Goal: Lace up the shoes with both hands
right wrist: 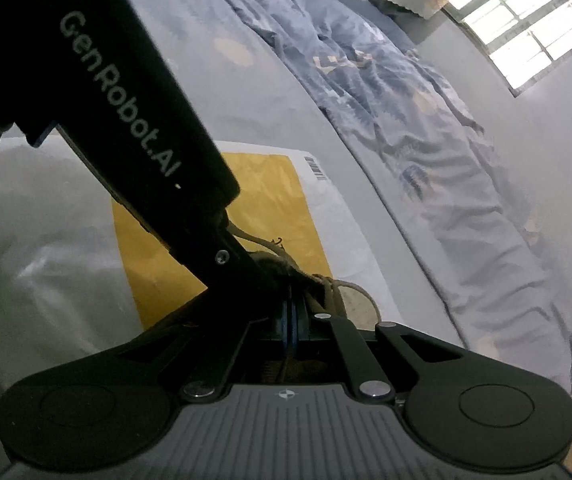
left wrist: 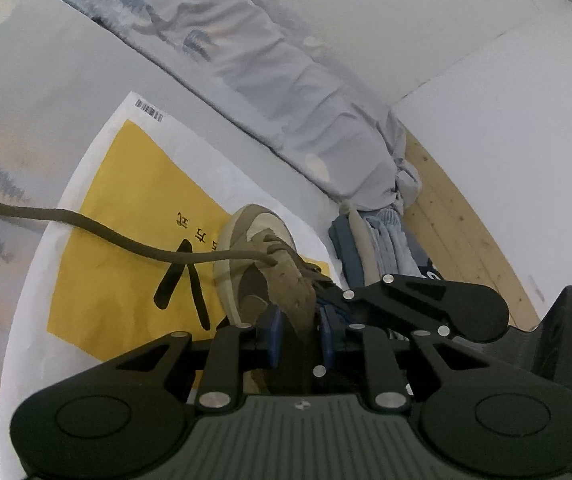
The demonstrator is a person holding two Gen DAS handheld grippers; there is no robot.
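Observation:
A brown and tan sneaker (left wrist: 246, 248) lies on a yellow and white bag (left wrist: 118, 280) on the bed. My left gripper (left wrist: 301, 320) has its blue pads closed on the shoe's raised tan tongue (left wrist: 291, 284). One brown lace (left wrist: 106, 232) runs from an eyelet out past the left edge. My right gripper (left wrist: 325, 296) comes in from the right at the shoe's lace area. In the right wrist view its pads (right wrist: 291, 312) are pressed together, with a brown lace strip (right wrist: 276, 368) just behind them and lace strands (right wrist: 325, 286) ahead. The left gripper's black body (right wrist: 146, 140) hides most of the shoe there.
A grey-blue sheet (left wrist: 46, 80) covers the bed. A rumpled patterned duvet (right wrist: 405, 120) lies along its far side. A white wall (left wrist: 505, 140) and a strip of wooden floor (left wrist: 465, 220) lie beyond the bed's corner. A barred window (right wrist: 537, 24) is at the upper right.

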